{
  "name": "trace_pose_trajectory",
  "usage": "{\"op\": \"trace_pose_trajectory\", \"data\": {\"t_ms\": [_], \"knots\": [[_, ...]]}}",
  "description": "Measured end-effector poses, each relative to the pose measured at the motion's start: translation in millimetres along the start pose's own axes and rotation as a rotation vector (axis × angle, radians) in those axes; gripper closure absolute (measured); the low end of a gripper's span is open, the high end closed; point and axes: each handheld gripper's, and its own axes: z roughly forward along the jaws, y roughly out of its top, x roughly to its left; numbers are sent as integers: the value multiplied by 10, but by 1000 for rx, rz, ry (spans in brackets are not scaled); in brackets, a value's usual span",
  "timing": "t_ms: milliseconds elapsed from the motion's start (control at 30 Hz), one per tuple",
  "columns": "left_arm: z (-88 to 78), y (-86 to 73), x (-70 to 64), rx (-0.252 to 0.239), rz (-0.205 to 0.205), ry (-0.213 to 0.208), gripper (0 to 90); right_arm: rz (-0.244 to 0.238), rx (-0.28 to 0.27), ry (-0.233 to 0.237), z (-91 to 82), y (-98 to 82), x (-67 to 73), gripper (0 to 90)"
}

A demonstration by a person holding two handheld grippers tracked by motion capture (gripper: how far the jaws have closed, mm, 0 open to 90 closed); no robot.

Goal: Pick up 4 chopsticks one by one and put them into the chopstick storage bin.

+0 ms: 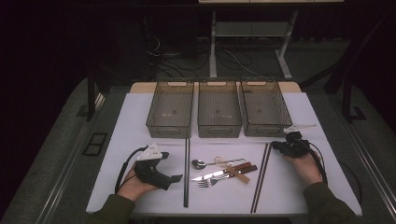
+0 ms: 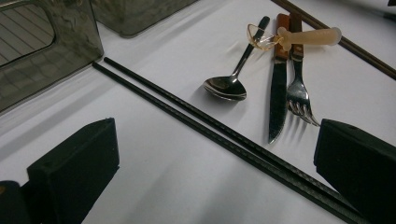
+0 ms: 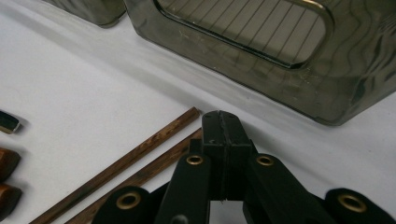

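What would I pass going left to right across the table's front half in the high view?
Left tool → black chopsticks → spoon → brown chopsticks → right tool.

place: lab-style recording room | evidence: dark curtained walls; white worktop (image 1: 140, 121) on grey floor; loose cables (image 1: 163, 65) behind; metal desk frame (image 1: 247, 42) past the worktop's far edge

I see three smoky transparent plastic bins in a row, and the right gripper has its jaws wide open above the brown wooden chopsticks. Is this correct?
Not quite. The three smoky transparent plastic bins are in a row, but the right gripper has its jaws shut, pressed together, over the brown wooden chopsticks. The right gripper view shows this.
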Motion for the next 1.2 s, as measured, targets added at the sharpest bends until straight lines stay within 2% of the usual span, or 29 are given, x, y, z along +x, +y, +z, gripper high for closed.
{"op": "trace_pose_trajectory", "data": {"t_ms": [1200], "knots": [[-9, 2, 7, -5, -2, -4, 0, -44, 7, 34, 144, 138, 187, 898]]}}
